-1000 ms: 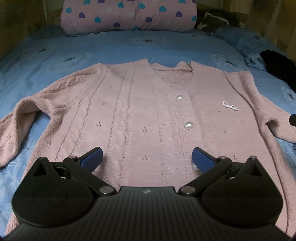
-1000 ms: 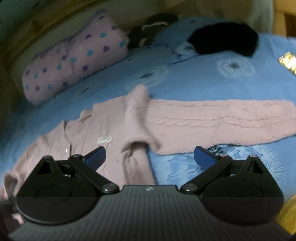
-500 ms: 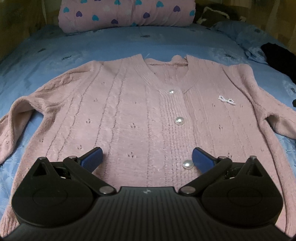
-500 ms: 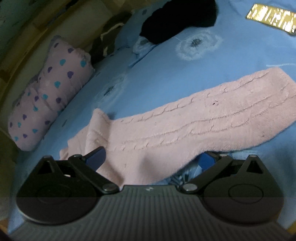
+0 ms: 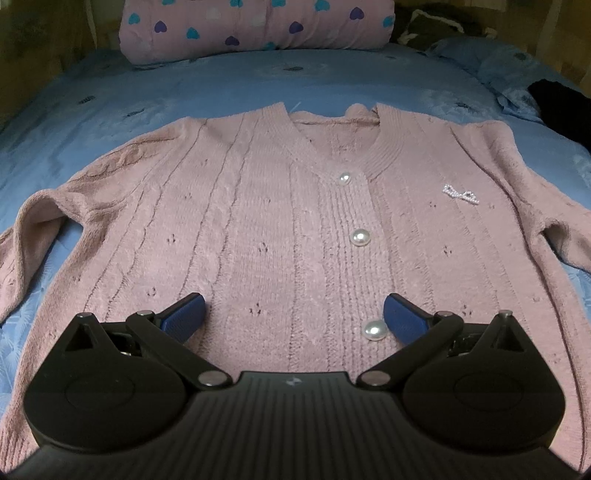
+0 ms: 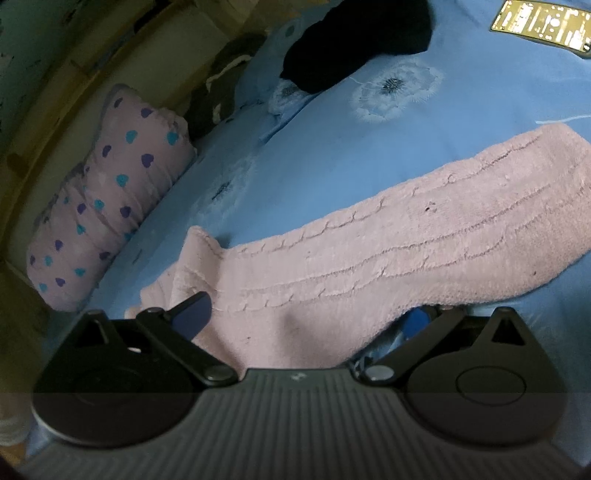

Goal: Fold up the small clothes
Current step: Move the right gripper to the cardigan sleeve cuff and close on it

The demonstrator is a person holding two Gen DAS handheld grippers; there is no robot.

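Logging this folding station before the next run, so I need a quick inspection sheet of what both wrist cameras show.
Surface: blue bed sheet with pale flower print.
Job's things: pink cardigan lies face up, buttoned, body flat; one sleeve stretched out sideways.
Clutter: black garment; gold patterned item at the far edge; dark bundle.
Grippers: left gripper open above the cardigan's lower front; right gripper open, straddling the sleeve near the shoulder.
Cables: nothing seen.
Surroundings: heart-print pillow, wooden bed frame.

Both wrist views low over cardigan
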